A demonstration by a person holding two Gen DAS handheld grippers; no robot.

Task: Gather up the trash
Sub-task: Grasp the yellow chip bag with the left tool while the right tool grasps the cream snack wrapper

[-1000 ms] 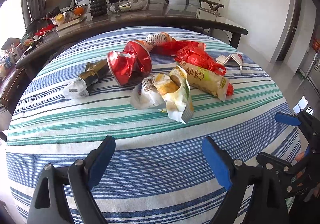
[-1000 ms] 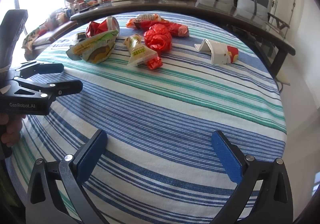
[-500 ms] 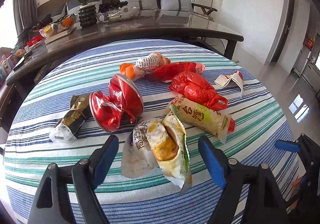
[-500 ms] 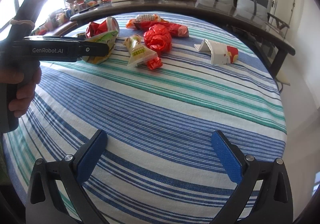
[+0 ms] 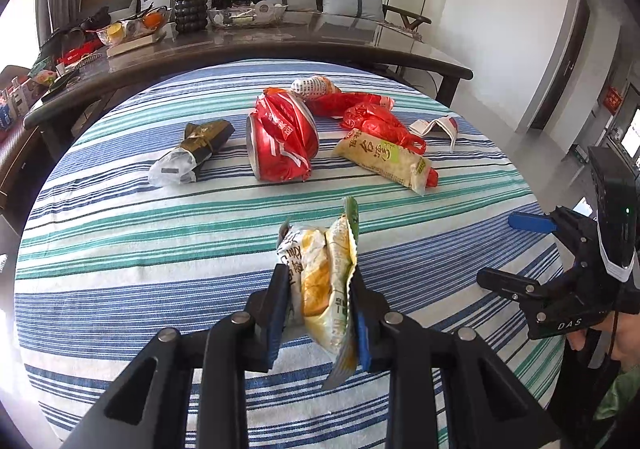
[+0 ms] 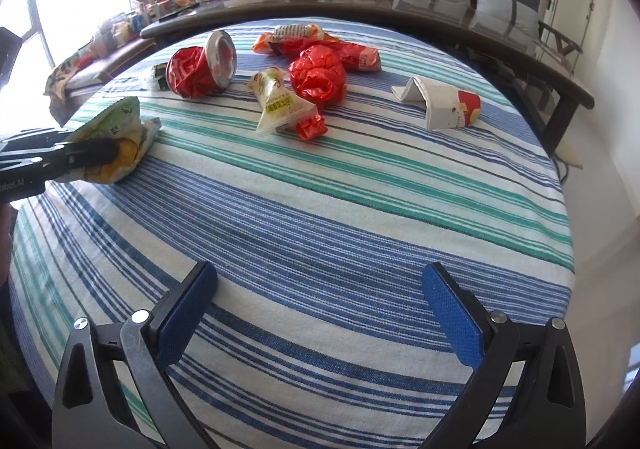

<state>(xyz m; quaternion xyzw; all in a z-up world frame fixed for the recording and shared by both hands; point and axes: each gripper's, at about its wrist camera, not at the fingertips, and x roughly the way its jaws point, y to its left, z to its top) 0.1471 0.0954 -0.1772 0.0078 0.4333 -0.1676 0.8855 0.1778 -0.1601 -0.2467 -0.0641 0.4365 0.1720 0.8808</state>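
"DAS" in white on the right tool (image 5: 532, 223); Chinese print on the wrappers, too small to make out.

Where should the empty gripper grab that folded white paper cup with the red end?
Probably the flattened cup is best taken from above, jaws straddling its raised fold near the white end. It lies on its side on the striped cloth, apart from other wrappers, so the open right gripper has room on both sides.

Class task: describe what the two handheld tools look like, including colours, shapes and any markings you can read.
Both tools are black, with triangular cut-out finger frames, silver rivets and blue textured pads. The left tool shows part of a white printed name on its side in the right view. The right tool reads "DAS" and has a small green light.
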